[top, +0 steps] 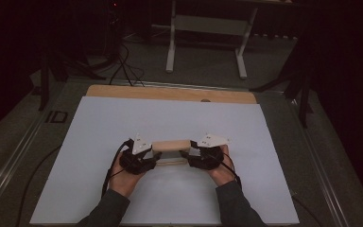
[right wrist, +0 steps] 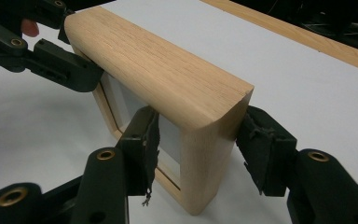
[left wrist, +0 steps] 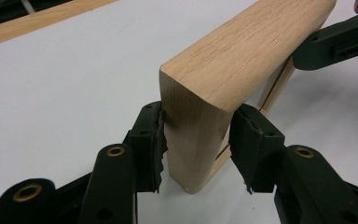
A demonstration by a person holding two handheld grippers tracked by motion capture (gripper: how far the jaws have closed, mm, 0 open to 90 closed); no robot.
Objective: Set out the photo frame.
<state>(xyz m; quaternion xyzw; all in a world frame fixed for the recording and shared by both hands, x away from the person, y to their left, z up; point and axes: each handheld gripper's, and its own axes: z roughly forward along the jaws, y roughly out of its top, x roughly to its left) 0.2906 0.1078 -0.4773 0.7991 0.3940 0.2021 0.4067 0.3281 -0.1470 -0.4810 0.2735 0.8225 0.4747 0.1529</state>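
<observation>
The left gripper (top: 146, 153) and right gripper (top: 194, 153) each clamped one end of a single wooden frame (top: 171, 145), standing upright mid-sheet. The white sheet (top: 99, 142) lay bare on every side, its wooden edge (top: 170, 93) far beyond; the room was dark.

wooden frame (top: 171, 145) upright on table (top: 90, 142), left hand-held gripper (top: 147, 152), right hand-held gripper (top: 192, 154) at its ends
</observation>
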